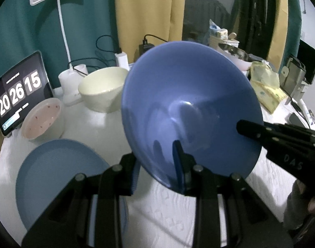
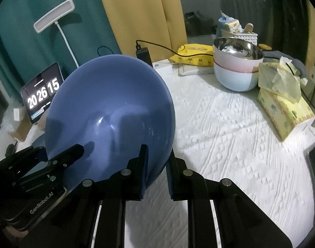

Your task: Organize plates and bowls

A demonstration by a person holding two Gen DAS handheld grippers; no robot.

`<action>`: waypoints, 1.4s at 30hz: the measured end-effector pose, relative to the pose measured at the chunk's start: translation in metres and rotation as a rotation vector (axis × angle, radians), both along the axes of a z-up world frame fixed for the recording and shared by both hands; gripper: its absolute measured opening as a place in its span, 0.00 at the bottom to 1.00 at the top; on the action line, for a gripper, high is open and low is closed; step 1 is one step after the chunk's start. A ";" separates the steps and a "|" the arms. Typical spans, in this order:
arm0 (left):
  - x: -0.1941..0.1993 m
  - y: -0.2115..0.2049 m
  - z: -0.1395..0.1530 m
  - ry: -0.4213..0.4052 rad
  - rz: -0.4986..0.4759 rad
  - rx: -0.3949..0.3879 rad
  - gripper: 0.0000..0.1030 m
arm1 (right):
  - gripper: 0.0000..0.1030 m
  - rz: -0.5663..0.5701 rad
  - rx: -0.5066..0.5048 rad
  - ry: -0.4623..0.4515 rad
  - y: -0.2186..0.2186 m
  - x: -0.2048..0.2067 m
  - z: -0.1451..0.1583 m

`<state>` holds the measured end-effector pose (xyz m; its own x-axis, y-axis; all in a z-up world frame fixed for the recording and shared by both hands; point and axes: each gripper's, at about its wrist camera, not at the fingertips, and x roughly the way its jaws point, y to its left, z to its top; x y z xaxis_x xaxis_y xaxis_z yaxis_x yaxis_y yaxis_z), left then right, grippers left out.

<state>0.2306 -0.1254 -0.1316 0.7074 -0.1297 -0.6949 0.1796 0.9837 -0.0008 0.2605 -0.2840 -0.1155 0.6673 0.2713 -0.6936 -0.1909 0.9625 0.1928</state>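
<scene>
Bowl (image 1: 190,107), deep blue and tilted on its side, hangs above the white tabletop (image 2: 229,128) with both claws clamped on its rim. Left claw (image 1: 157,165) pinches the lower rim: one finger lies inside the bowl, the other behind the wall. Right claw (image 2: 156,163) grips the rim the same way at a spot further round, one pad inside and one outside; in the left view it reaches in from the right edge, with a bit of the person's hand (image 1: 314,204) behind it. The bowl's open side faces both cameras, and it touches nothing but the claws.

Below and left of it a blue plate (image 1: 60,177) lies flat on the tabletop. Behind the plate sit a pink-lined bowl (image 1: 41,122) and, just beside it, a cream bowl (image 1: 103,91). A tablet (image 1: 19,91) showing a clock leans at the far left, next to a white lamp (image 1: 62,31).

Well apart, on the right side of the tabletop, a steel-lined pink bowl (image 2: 238,55) is nested in a pale blue bowl (image 2: 234,80). A yellow tissue pack (image 2: 281,107) lies near that stack.
</scene>
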 end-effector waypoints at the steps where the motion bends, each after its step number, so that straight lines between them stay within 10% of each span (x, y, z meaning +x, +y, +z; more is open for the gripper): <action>1: -0.002 0.000 0.000 0.002 -0.002 -0.001 0.29 | 0.17 0.001 0.001 0.004 0.000 -0.003 0.000; 42: -0.029 -0.006 -0.004 0.121 -0.067 -0.035 0.44 | 0.21 -0.041 0.006 0.070 -0.011 -0.038 0.009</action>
